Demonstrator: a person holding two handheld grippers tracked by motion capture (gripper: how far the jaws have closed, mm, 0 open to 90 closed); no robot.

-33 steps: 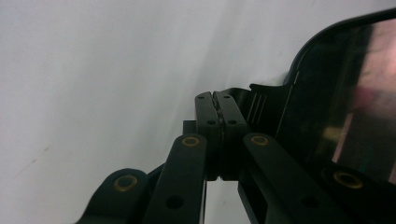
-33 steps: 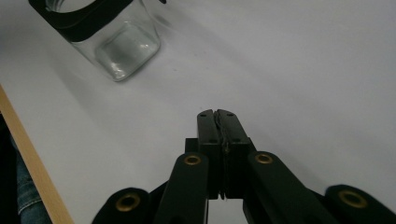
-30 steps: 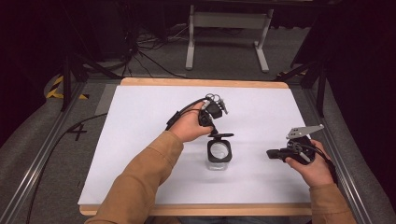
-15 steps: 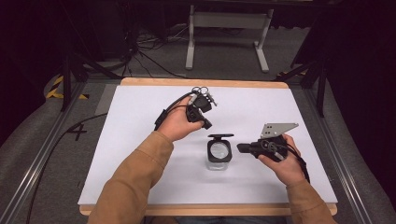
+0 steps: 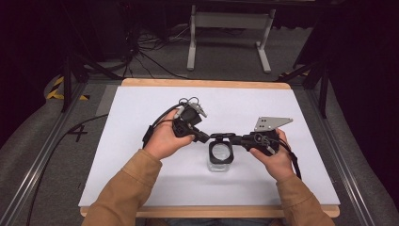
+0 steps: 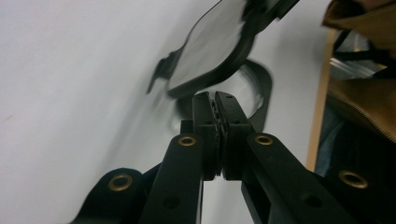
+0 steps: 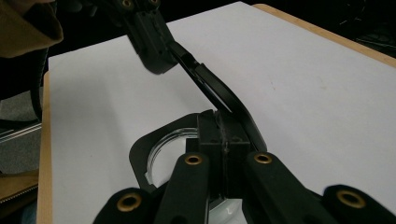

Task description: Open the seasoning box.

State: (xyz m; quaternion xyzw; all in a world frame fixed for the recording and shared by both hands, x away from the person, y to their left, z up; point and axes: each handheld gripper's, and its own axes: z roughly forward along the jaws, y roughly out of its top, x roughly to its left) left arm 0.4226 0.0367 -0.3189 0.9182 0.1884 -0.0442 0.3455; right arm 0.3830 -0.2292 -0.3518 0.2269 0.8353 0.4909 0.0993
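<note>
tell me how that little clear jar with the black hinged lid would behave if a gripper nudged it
The jar looks small and clear, so probably light and apt to slide on the smooth white table. Its raised lid sits off to one side, so a push might tip it.

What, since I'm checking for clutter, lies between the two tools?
In the high view, a small clear box with a black lid sits between the left tool and the right tool.

Matt white sheet (image 5: 141,160) covers a pale wood table (image 5: 202,84); the jar (image 5: 220,155) is clear glossy plastic (black-rimmed).

Both claws at lidded jar (image 5: 220,155)
</note>
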